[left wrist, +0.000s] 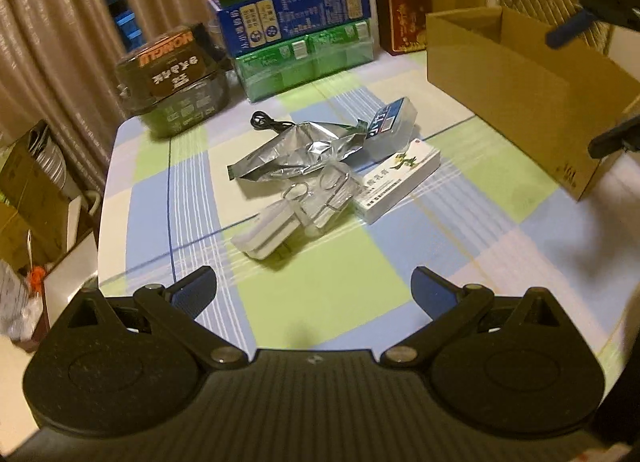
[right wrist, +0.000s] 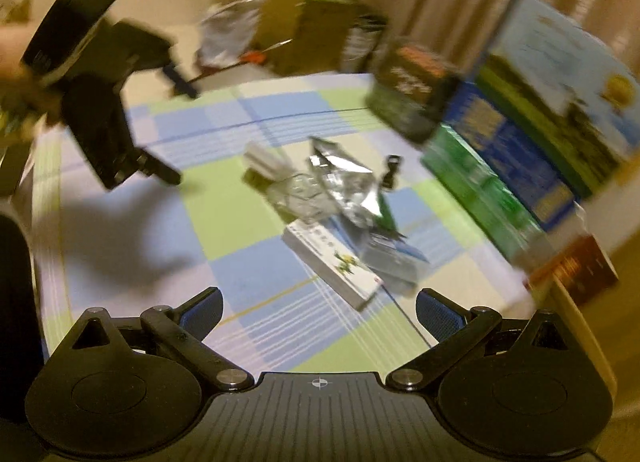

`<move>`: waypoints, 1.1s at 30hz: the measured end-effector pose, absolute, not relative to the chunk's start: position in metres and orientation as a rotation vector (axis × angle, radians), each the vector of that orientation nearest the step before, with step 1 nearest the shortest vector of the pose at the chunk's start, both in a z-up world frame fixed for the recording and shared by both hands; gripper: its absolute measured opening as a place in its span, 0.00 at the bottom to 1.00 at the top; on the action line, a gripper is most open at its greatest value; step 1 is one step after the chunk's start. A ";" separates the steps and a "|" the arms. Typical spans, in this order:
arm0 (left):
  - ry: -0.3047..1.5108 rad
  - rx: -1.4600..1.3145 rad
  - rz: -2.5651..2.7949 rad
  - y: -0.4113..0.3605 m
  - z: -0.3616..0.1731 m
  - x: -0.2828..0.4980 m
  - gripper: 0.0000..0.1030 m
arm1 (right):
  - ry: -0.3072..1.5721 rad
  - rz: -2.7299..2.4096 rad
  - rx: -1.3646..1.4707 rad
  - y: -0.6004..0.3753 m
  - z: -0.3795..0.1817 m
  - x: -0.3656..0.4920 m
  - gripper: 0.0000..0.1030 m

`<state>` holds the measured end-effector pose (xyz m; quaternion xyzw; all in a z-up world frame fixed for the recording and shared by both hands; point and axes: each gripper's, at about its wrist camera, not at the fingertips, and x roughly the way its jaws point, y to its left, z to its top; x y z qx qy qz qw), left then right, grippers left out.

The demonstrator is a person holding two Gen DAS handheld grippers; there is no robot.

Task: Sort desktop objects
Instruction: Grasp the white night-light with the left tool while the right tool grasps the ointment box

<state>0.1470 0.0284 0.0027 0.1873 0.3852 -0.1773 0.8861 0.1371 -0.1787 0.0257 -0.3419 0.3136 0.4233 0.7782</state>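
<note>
both grippers are hovering above the table with jaws spread wide and nothing between them: left gripper (left wrist: 314, 286), right gripper (right wrist: 318, 308). the right wrist view is smearing with blur, so fine detail there is unreliable.

progress, judged from the layout: sorting is looking barely begun. the pile is sitting together mid-table, well apart from the cardboard box (left wrist: 516, 102), which is standing open to the right of the pile; whether anything is lying inside it cannot be told. in the pile: a crumpled silver foil pouch (left wrist: 296, 152); just right of the pouch a white medicine carton (left wrist: 396, 182); behind the carton a clear case with a blue label (left wrist: 390, 120); in front of the pouch a clear plastic pack (left wrist: 328, 194) and a white block-like item (left wrist: 268, 232); behind the pouch a black cable (left wrist: 266, 122). all of these are remaining to be moved.

surface: checked tablecloth (left wrist: 328, 302), green, blue and white, lying flat. room: stacked cartons (left wrist: 296, 30) and a dark tin (left wrist: 176, 74) are lining the far edge behind the pouch; beige curtains (left wrist: 48, 30) are hanging beyond.
</note>
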 end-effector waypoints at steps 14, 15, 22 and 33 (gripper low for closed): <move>0.872 0.527 -0.645 0.051 -0.031 0.229 0.98 | 0.821 1.110 -0.986 -0.114 -0.051 0.217 0.77; 0.874 0.534 -0.656 0.053 -0.034 0.235 0.98 | 0.823 1.122 -0.994 -0.111 -0.054 0.222 0.76; 0.903 0.569 -0.711 0.059 -0.051 0.269 0.98 | 0.868 1.158 -0.997 -0.087 -0.083 0.260 0.73; 1.006 0.459 -0.795 0.064 -0.080 0.320 0.91 | 0.926 1.191 -1.037 -0.076 -0.109 0.282 0.63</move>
